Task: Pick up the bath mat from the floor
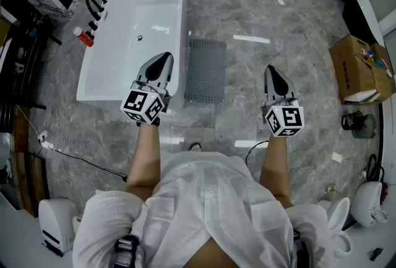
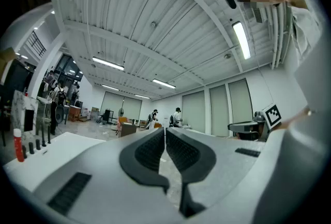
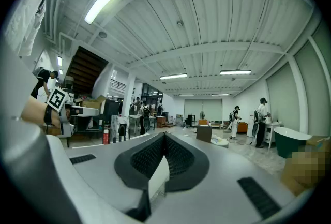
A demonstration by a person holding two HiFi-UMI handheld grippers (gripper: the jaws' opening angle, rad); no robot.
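**A:** Arm pose?

**B:** Both forearms are stretched forward, roughly parallel. The left gripper (image 1: 166, 56) and right gripper (image 1: 270, 69) are held level, noses to the far side, marker cubes toward the person.

**A:** Jaws?

**B:** Both are clenched, pads tip to tip. Neither is gripping anything.

**A:** Where's the mat?

**B:** The bath mat (image 1: 206, 70) lies flat on the grey floor (image 1: 291, 19). It sits in the gap between the two grippers and runs on to the far side of them. It's closer to the left gripper, whose nose is just left of the mat's left edge. There's no contact with either gripper.

**A:** Edges?

**B:** The mat's left long edge runs just beside the bathtub's (image 1: 133, 7) right wall. I cannot tell whether they touch. The left gripper hangs over the tub's near right corner.

**A:** Clearance?

**B:** The left side is tight against the tub. The right, near and far sides open onto floor with a few white strips. A cardboard box (image 1: 362, 69) stands well off to the right. A red bottle (image 1: 83, 36) stands left of the tub, and a cable (image 1: 80, 158) runs across the floor at near left.
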